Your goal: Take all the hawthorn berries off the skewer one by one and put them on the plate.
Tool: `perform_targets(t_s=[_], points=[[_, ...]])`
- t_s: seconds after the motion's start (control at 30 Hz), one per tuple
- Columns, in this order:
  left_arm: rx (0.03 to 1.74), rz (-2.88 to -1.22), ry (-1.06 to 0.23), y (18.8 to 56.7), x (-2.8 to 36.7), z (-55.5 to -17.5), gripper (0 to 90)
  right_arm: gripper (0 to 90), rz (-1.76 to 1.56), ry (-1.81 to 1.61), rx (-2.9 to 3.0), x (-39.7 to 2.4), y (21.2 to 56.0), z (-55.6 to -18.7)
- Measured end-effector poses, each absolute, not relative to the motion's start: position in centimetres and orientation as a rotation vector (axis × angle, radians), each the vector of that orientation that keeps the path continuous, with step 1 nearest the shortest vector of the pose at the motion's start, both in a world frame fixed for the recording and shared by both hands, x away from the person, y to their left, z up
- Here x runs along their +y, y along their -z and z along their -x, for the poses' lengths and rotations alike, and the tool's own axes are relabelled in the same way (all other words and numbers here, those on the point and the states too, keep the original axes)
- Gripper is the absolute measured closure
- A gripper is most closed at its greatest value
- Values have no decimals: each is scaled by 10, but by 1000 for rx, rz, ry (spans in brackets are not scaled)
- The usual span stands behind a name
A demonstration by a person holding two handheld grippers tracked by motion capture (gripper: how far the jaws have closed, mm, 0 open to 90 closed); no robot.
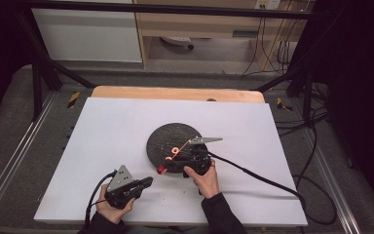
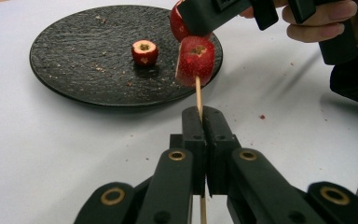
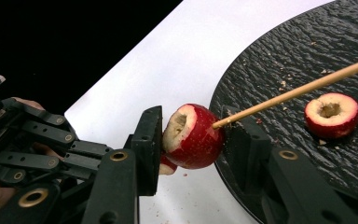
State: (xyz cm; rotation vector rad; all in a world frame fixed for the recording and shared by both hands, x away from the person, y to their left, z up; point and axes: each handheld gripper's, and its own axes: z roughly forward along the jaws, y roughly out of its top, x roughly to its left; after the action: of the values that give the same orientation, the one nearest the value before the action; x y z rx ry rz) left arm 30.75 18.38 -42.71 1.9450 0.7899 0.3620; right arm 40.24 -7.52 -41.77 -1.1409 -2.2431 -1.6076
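- Left gripper [image 2: 204, 122] nearest, short of the black plate [image 2: 74, 70], clamped tight on one thin wooden skewer [image 2: 198, 93].
- One red fruit [image 2: 196, 60] stuck on the skewer at the plate's near rim.
- Right gripper [image 3: 193, 135] pinching another fruit [image 3: 193, 136] just behind it.
- Third fruit [image 2: 144, 51] mid-plate. Three total, plus crumbs.

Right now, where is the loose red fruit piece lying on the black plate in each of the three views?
High view: the fruit piece is a small pale ring near the middle of the black plate.
Left gripper view: upper centre-left, cored end up.
Right gripper view: right edge, below the skewer.
Shared landmark: the black plate.
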Motion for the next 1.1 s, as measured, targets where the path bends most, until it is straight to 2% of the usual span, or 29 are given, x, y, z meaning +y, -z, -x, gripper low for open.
perform_targets(t_s=[1.1], points=[[765, -1916, -373, 420, 187, -303, 882, 622, 1255, 1709, -2259, -106, 385, -416]])
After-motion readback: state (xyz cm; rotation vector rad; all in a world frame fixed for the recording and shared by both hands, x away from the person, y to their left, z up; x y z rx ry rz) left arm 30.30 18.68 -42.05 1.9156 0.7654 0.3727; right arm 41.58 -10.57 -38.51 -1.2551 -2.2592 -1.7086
